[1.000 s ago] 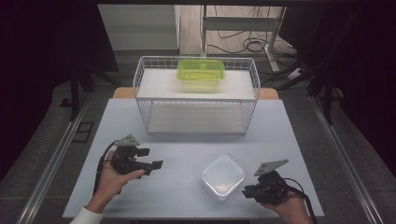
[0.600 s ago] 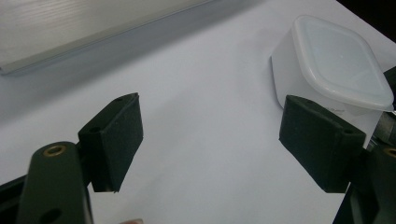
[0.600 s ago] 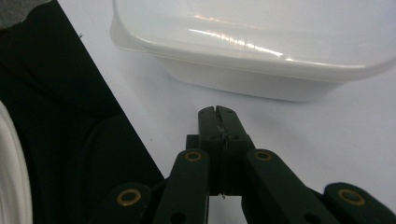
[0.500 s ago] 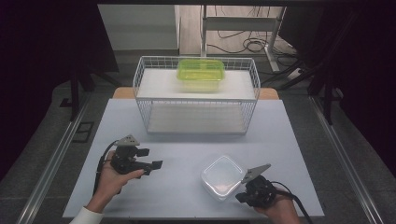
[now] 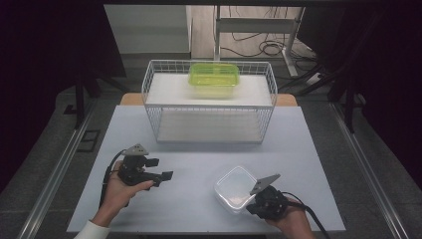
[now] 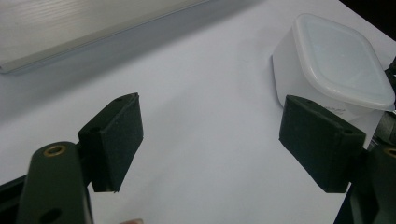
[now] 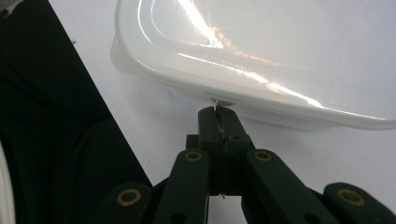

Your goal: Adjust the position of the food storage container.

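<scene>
A clear plastic container with a lid [image 5: 235,188] sits on the white table near the front right; it also shows ahead of the left gripper [image 6: 336,60] and close up [image 7: 261,46]. My right gripper [image 5: 251,204] is at the container's near right corner, its jaws [image 7: 217,112] shut together on a small tab at the lid's edge. My left gripper [image 5: 160,169] rests in a hand at the front left, a good way from the container. Its fingers [image 6: 114,140] stand wide open with only bare table between them.
A white wire basket [image 5: 209,107] stands at the back of the table, holding a green lidded box [image 5: 214,74] on a white shelf. The table's front edge runs just below both hands. Dark floor, rails and cables surround the table.
The right gripper has moved left and slightly down to the container's corner and now touches its lid edge. The left gripper and the container have stayed put.
</scene>
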